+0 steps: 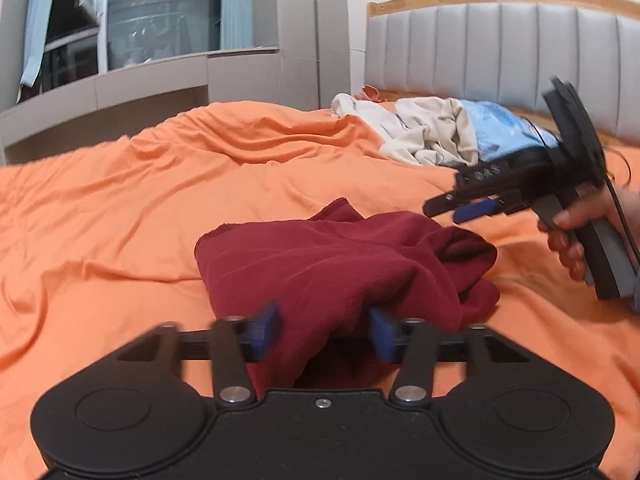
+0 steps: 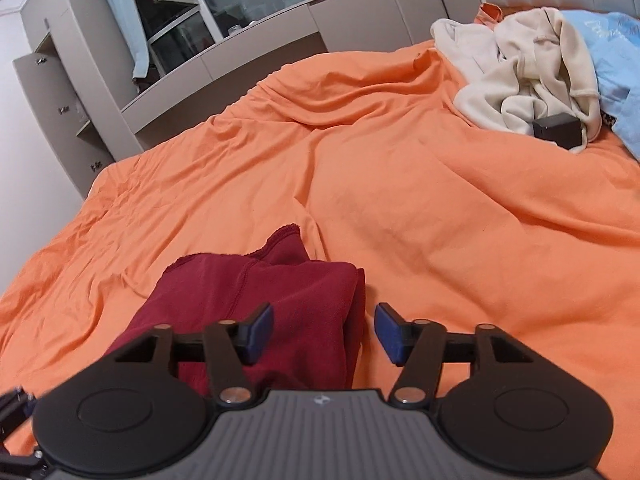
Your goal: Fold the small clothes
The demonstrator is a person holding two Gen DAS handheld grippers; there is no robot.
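Observation:
A dark red garment [image 1: 344, 264] lies bunched on the orange bedsheet [image 1: 120, 200]. My left gripper [image 1: 324, 334] is open, its blue pads either side of the garment's near edge, with cloth between the jaws. My right gripper [image 1: 464, 210] shows in the left wrist view, held in a hand above the garment's right side. In the right wrist view the right gripper [image 2: 324, 334] is open and empty over the red garment's [image 2: 256, 296] right edge.
A pile of cream [image 2: 520, 76] and light blue clothes [image 2: 616, 64] lies at the bed's far right with a small black box [image 2: 558, 130] on it. A grey padded headboard [image 1: 520, 48] and grey cabinets with a window [image 1: 140, 40] stand behind.

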